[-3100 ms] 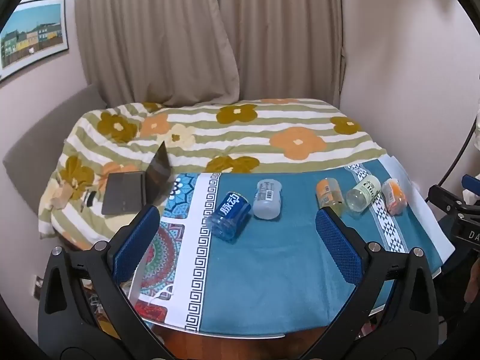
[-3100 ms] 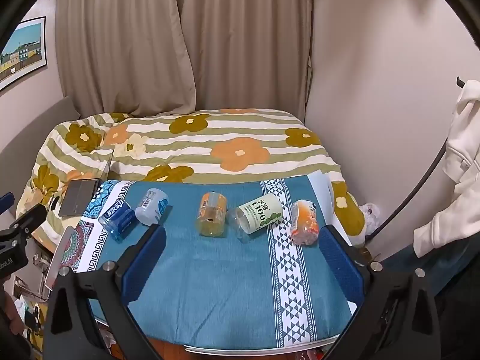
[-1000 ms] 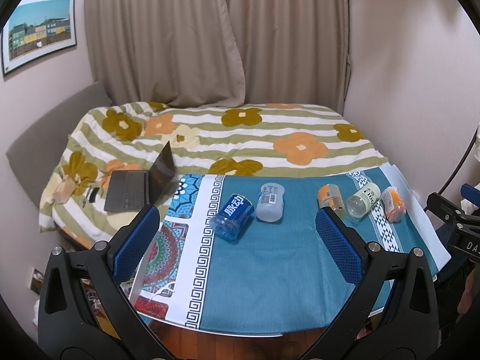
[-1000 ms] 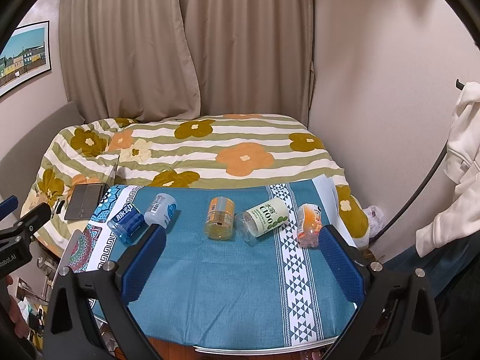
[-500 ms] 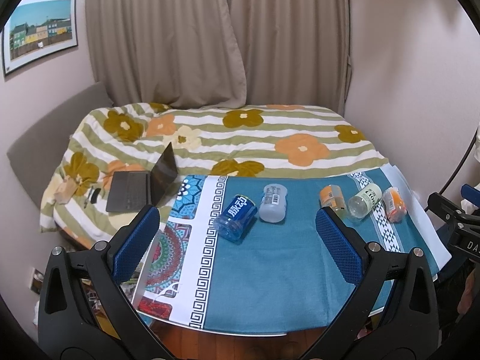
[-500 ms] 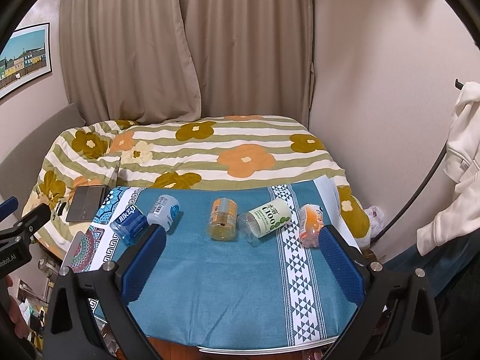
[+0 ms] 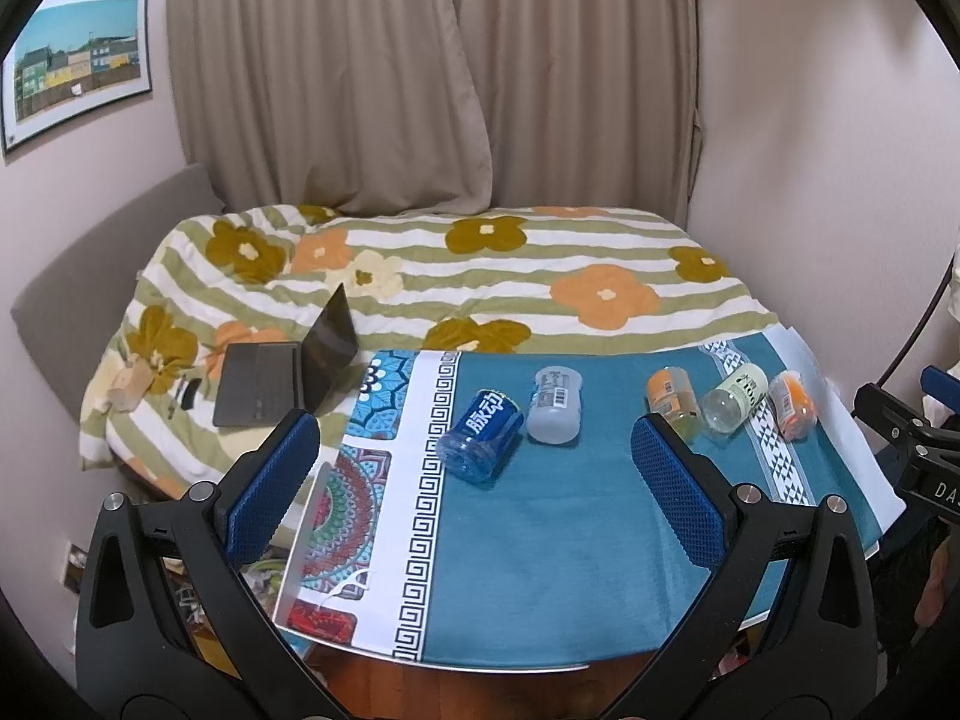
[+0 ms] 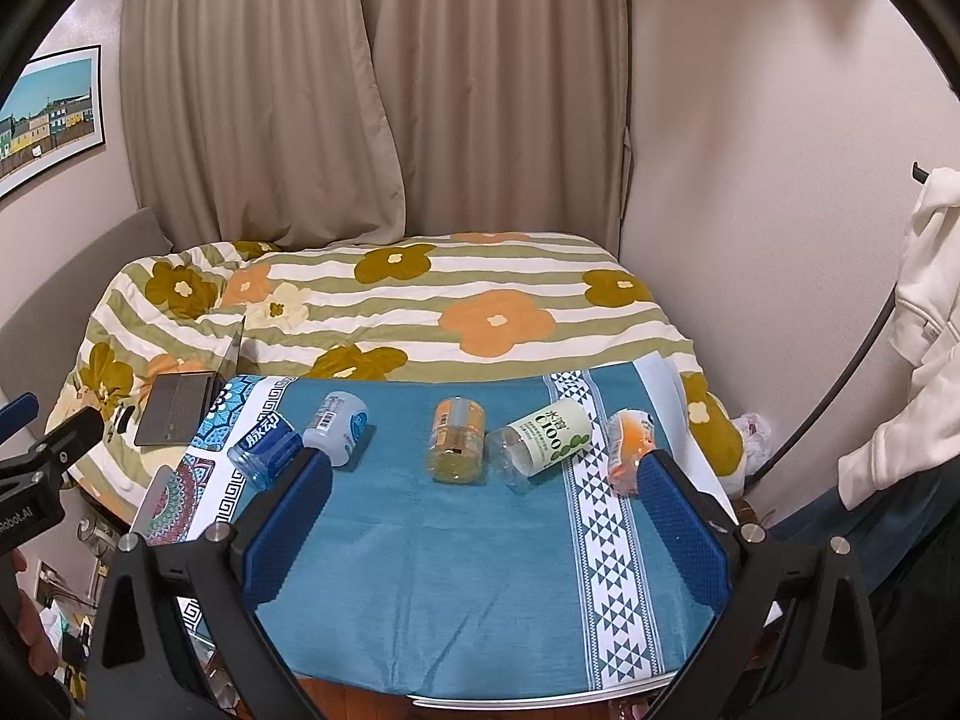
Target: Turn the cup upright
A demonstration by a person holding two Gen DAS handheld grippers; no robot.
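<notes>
Several cut-bottle cups lie on their sides in a row on the teal tablecloth (image 7: 540, 528). From the left: a blue cup (image 7: 480, 441) (image 8: 264, 450), a clear white-labelled cup (image 7: 555, 403) (image 8: 336, 427), an orange-labelled cup (image 7: 672, 399) (image 8: 457, 441), a green-labelled cup (image 7: 735, 396) (image 8: 543, 435) and an orange cup (image 7: 792, 396) (image 8: 630, 447). My left gripper (image 7: 474, 492) is open and empty, held above the table's near side. My right gripper (image 8: 483, 531) is open and empty, also short of the row.
The table (image 8: 528, 702) stands against a bed with a flowered quilt (image 7: 480, 282). An open laptop (image 7: 282, 369) lies on the bed at the left. A white garment (image 8: 918, 312) hangs at the right. Curtains (image 7: 420, 90) and walls close the back.
Both grippers have drawn back and up a little, so the cups look slightly farther and lower. Nothing on the table has moved.
</notes>
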